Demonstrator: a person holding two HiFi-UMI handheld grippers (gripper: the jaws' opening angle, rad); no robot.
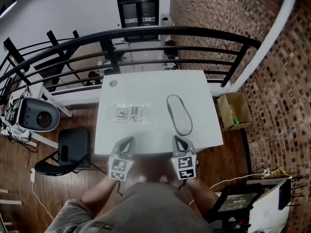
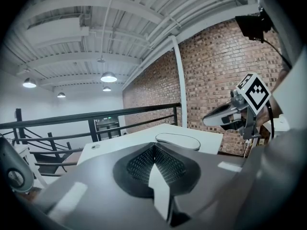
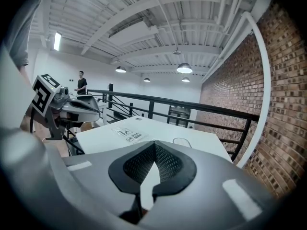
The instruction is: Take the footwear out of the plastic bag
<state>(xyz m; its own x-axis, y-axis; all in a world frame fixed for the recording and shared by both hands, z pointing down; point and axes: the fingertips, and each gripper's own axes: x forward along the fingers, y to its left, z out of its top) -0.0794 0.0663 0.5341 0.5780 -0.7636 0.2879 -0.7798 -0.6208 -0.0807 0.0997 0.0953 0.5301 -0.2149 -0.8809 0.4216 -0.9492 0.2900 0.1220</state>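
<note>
1. The left gripper (image 1: 128, 141) is seen with its jaws pressed together and nothing between them. Its tip is held over the near edge of the white surface (image 1: 150, 84).
2. The right gripper (image 1: 178, 141) is likewise closed tight on nothing. It is held beside the left one with a clear gap between the two, and both are pointed toward the far side of the surface.
3. The footwear (image 1: 179, 114), a pale grey slipper, is laid flat on the surface just ahead of the right gripper. It is outside the plastic bag and is touched by neither gripper.
4. The plastic bag (image 1: 130, 113), clear and printed with small symbols, is spread flat ahead of the left gripper. It is separated from the footwear by a strip of bare surface.
5. A black railing (image 1: 146, 33) is seen beyond the far edge, and a brick wall (image 1: 218, 13) to the right.
6. An open cardboard box (image 1: 234, 110) is set on the floor to the right of the surface, and a black chair (image 1: 73, 147) to the left.
</note>
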